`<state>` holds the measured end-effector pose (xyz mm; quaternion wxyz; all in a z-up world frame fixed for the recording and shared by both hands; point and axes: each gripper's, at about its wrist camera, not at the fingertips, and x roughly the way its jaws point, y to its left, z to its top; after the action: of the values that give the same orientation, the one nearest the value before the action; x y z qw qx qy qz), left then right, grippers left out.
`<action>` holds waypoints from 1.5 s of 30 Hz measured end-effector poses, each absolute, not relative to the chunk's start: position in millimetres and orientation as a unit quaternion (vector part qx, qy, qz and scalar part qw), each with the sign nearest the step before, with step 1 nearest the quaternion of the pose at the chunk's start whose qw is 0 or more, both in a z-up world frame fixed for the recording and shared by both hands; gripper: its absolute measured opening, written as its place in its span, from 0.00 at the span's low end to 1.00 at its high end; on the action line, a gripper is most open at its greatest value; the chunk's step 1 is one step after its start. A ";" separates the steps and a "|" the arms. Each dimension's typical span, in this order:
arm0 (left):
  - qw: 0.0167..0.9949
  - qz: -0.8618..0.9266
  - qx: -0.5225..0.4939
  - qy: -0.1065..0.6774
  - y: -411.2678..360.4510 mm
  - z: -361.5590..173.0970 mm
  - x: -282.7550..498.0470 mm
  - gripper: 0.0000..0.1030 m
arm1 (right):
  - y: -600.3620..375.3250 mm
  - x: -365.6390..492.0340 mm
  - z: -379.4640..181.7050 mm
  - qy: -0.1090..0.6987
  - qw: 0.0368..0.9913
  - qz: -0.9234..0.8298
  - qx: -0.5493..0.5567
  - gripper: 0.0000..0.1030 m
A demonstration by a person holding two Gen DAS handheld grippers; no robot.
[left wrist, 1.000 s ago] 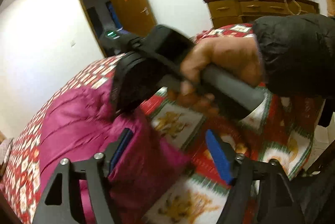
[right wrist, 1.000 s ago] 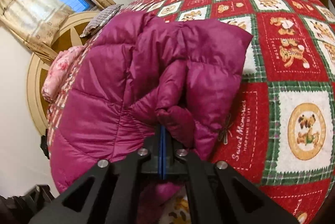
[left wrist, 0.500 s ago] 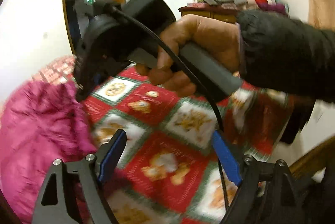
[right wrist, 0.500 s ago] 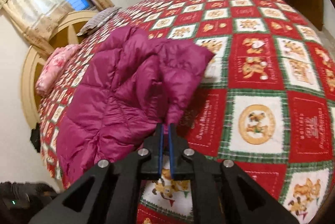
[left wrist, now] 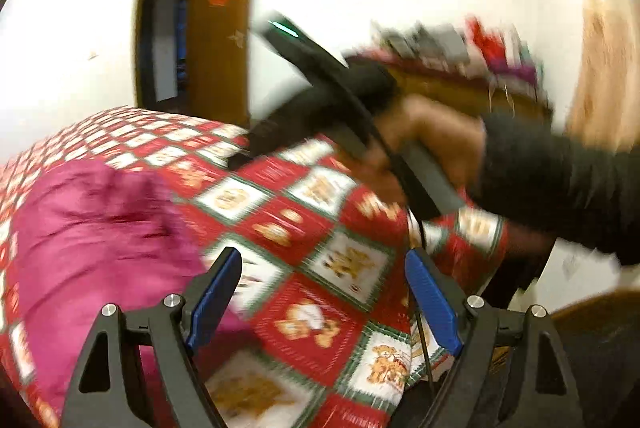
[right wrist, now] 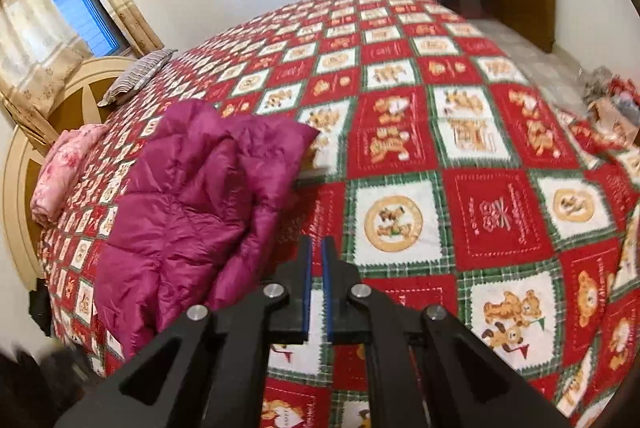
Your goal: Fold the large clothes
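My left tongs (left wrist: 324,292) stood wide apart, blue pads (left wrist: 430,304) clear of everything, nothing between them but a view of the bedspread (left wrist: 304,228) below. The magenta puffer jacket (left wrist: 100,240) lay just beside the left pad, bunched on the bed; that view was blurred, so I could not tell whether the pad's edge brushed the fabric.

Across from me in that same view, my right hand (left wrist: 424,147) was wrapped round the grey handle of the other tool, black sleeve (left wrist: 560,179) trailing back toward the frame's edge, a black cable looping down from it. Behind it, a wooden dresser (left wrist: 472,95) piled with clothes, and a brown door (left wrist: 220,35) standing open.

From the right side, my right tongs (right wrist: 316,268) were nearly closed, only a thin slit between the blue pads, and they gripped nothing. They hung above the bedspread, the jacket (right wrist: 200,195) lying just to their left, apart from the tips. The jacket sat in a folded, lumpy heap near the bed's near-left edge, one flat corner pointing toward the middle of the bed. Beyond it, a pink folded blanket (right wrist: 60,171) rested against the round headboard (right wrist: 24,155), a striped pillow (right wrist: 136,75) further along, and a curtained window (right wrist: 68,7) in the corner.
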<state>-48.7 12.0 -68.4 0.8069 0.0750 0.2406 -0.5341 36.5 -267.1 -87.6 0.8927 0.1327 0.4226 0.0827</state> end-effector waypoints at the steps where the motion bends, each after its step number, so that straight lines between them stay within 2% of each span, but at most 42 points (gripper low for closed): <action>1: 0.814 -0.525 0.051 0.243 35.0 -55.9 -38.7 0.82 | -260.9 36.6 -79.5 0.416 0.896 0.084 0.133 0.07; 4: 0.859 -0.456 0.002 0.232 93.7 -24.3 -7.5 0.84 | -234.5 43.6 -52.7 0.388 0.905 0.100 0.145 0.12; 8: 0.938 -0.235 -0.009 0.256 134.6 -15.3 58.6 0.87 | -191.4 70.5 -29.3 0.357 0.904 0.121 0.202 0.12; 12: 0.940 -0.129 -0.066 0.308 152.8 -34.7 122.0 0.87 | -159.5 97.7 -41.9 0.350 0.900 0.081 0.248 0.12; 15: 0.937 -0.077 -0.074 0.333 143.1 -50.5 153.4 0.87 | -142.2 116.7 -64.8 0.348 0.913 0.009 0.215 0.12; 22: 0.931 -0.028 0.016 0.363 99.0 -92.5 183.9 0.87 | -151.1 136.1 -120.0 0.357 0.922 -0.071 0.129 0.12; 29: 0.919 -0.027 0.001 0.392 92.4 -119.0 202.2 0.87 | -156.4 147.0 -138.9 0.359 0.926 -0.079 0.081 0.10; 45: 0.904 0.000 -0.019 0.428 87.7 -160.8 230.7 0.96 | -166.3 170.4 -171.8 0.419 0.902 -0.057 0.090 0.09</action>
<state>230.7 87.7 -160.8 0.9038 -0.0187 0.4275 -0.0003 170.4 -166.3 -171.8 0.9015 0.0901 0.4194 -0.0571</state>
